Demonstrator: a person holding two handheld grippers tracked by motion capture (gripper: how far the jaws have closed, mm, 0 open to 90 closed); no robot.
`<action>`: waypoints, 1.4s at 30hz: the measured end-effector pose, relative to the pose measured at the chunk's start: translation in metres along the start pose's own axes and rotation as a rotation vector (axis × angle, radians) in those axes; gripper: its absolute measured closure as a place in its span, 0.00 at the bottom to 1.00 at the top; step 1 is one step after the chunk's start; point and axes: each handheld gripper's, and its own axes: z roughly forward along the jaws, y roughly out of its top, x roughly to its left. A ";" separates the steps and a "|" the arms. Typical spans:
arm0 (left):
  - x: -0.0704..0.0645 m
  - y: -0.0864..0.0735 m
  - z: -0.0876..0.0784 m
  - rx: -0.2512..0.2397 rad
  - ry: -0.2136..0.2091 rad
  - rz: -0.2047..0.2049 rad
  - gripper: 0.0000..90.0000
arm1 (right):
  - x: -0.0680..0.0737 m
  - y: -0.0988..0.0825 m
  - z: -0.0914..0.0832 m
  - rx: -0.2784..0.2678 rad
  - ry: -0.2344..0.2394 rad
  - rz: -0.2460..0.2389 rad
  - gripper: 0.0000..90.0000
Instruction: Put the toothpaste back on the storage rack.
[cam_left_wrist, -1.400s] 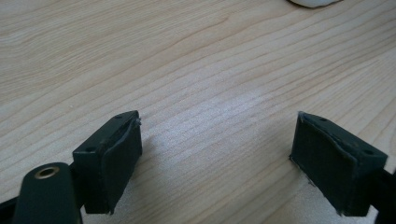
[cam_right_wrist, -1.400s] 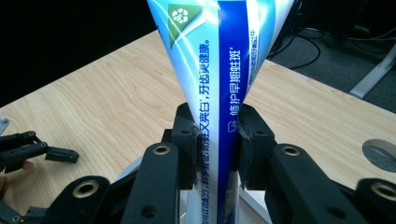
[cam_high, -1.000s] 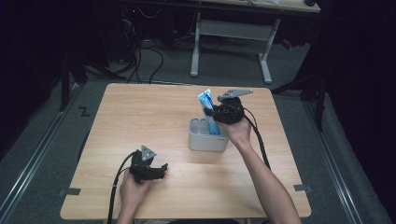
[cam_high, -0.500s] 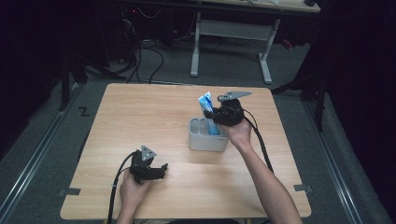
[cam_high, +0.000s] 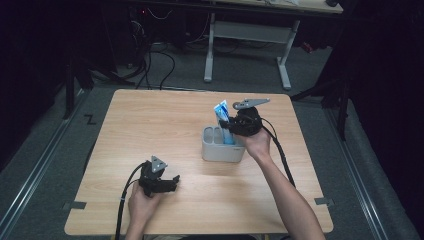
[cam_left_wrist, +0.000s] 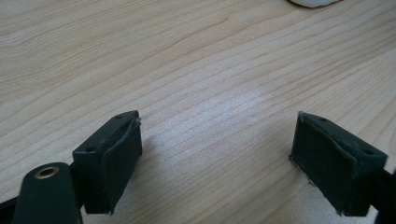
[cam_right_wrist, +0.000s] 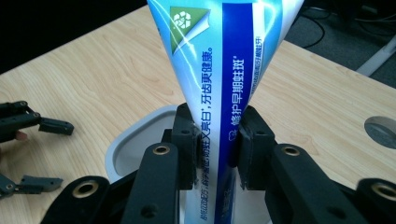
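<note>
A blue and white toothpaste tube stands with its lower end inside a light grey holder near the table's middle right. My right gripper is shut on the tube, both pads pressed to its sides just above the holder's rim. From above, the tube sticks up from the holder's right part, with the right gripper beside it. My left gripper rests low on the table at the front left; its jaws stand wide open over bare wood with nothing between them.
The wooden table has bare surface on its left half and along the front. Its far corner has a round cable hole. The left gripper appears far off at the left of the right gripper view. A desk frame stands beyond.
</note>
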 end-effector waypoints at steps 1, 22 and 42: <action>0.000 0.000 0.000 0.000 0.000 0.000 0.18 | 0.000 0.000 0.001 0.004 -0.001 -0.001 0.80; 0.000 0.000 0.000 -0.001 0.000 0.000 0.18 | 0.001 -0.013 0.016 0.060 0.006 -0.002 0.79; 0.000 0.000 0.000 0.000 0.000 0.000 0.18 | 0.005 -0.013 0.020 0.063 0.014 -0.004 0.76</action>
